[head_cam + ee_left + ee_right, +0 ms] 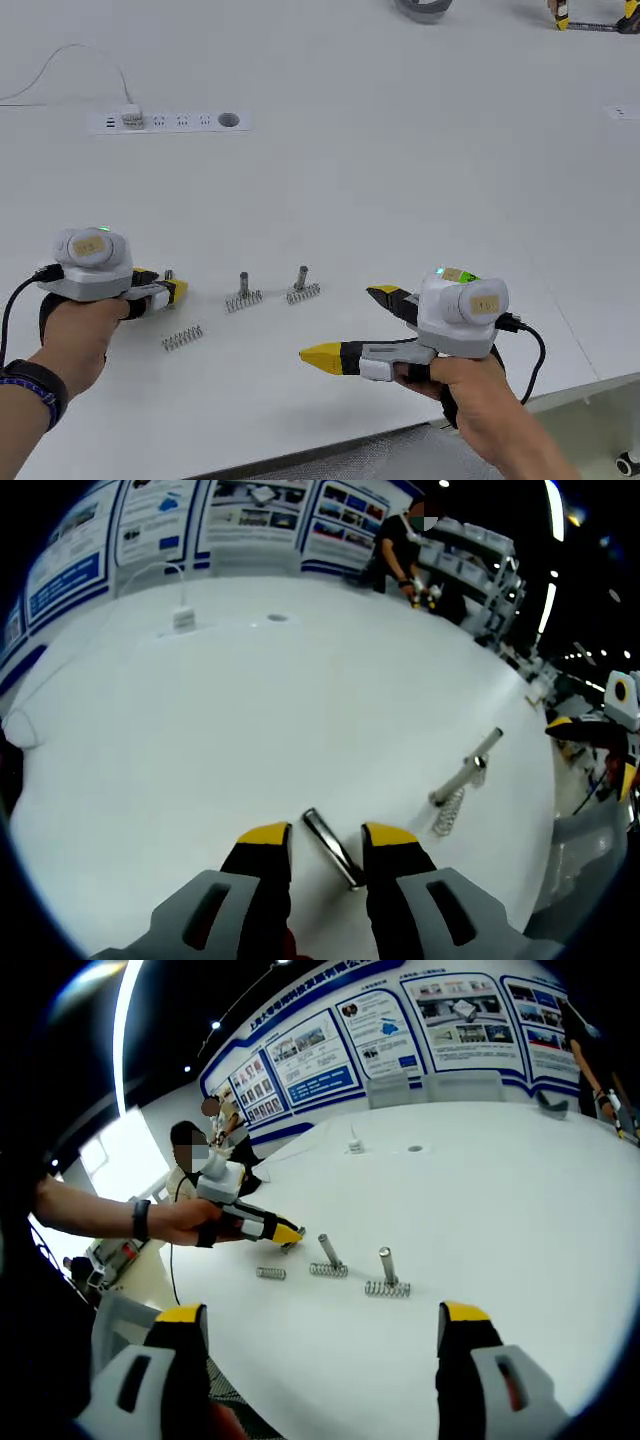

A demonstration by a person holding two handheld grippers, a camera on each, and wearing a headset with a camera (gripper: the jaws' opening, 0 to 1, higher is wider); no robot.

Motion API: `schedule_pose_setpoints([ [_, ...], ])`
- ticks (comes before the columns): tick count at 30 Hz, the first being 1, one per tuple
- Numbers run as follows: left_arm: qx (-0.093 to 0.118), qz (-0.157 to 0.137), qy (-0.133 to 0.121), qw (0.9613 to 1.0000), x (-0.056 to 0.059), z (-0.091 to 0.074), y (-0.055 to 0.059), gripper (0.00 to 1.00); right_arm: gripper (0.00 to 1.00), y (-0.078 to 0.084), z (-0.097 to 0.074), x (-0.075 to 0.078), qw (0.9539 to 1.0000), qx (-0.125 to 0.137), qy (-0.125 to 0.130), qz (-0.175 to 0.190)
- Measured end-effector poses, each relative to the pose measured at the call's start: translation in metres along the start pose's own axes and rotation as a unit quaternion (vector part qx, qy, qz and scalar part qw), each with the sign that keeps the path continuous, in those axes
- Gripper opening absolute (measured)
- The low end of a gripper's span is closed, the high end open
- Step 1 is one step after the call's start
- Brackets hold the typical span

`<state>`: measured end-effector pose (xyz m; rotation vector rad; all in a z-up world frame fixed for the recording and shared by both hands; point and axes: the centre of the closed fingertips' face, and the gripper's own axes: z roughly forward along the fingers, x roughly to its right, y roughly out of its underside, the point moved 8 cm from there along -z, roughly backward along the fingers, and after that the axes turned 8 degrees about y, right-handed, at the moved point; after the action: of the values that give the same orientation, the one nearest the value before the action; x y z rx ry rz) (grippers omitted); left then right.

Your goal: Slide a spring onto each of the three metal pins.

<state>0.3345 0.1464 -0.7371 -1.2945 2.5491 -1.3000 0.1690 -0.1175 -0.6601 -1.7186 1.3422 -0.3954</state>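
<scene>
Worktop is white and looks slick, so I'd expect anything I bump to skate.

Right gripper, lower right of the head view: jaws spread wide, holding nothing. Left gripper, lower left: jaws close together around the left pin. I can't tell from its own view whether it's pinching the pin or just straddling it.

Middle pin and right pin stand upright at centre frame. Each has a spring lying flat at its foot: middle spring, right spring. Neither looks threaded on. Third spring lies loose, just below the left gripper's tips.

Risks as I read them:
- If the left grip is loose or off-square, the pin tips when a spring is pushed on.
- The pins stand close together, so a wide right jaw coming in could knock a neighbour over.
- The springs are thin and lie flat on the surface. Jaws may scrape past, or squeeze too hard so one pops out and rolls.
</scene>
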Motion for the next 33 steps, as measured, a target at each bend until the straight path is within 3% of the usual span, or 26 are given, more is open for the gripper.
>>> schedule_pose_setpoints([
  [7, -0.024, 0.033, -0.020, 0.9989, 0.001, 0.003, -0.004, 0.18, 0.96, 0.001, 0.002, -0.002, 1.0000, -0.003, -0.003, 0.001],
  [21, -0.057, 0.066, -0.031, 0.9957, -0.002, 0.005, -0.010, 0.11, 0.96, -0.001, 0.006, -0.004, 0.9999, -0.004, -0.012, 0.002],
  [25, -0.072, 0.094, -0.041, 0.9921, 0.001, 0.008, -0.013, 0.13, 0.96, -0.001, 0.008, -0.005, 0.9998, -0.003, -0.017, 0.005],
  [28, -0.092, 0.140, -0.058, 0.9842, 0.001, 0.009, -0.014, 0.14, 0.96, -0.001, 0.008, -0.006, 0.9998, -0.005, -0.019, 0.005],
  [33, -0.088, 0.154, -0.063, 0.9820, 0.006, 0.011, -0.012, 0.11, 0.96, -0.002, 0.008, -0.005, 0.9998, -0.003, -0.017, 0.009],
])
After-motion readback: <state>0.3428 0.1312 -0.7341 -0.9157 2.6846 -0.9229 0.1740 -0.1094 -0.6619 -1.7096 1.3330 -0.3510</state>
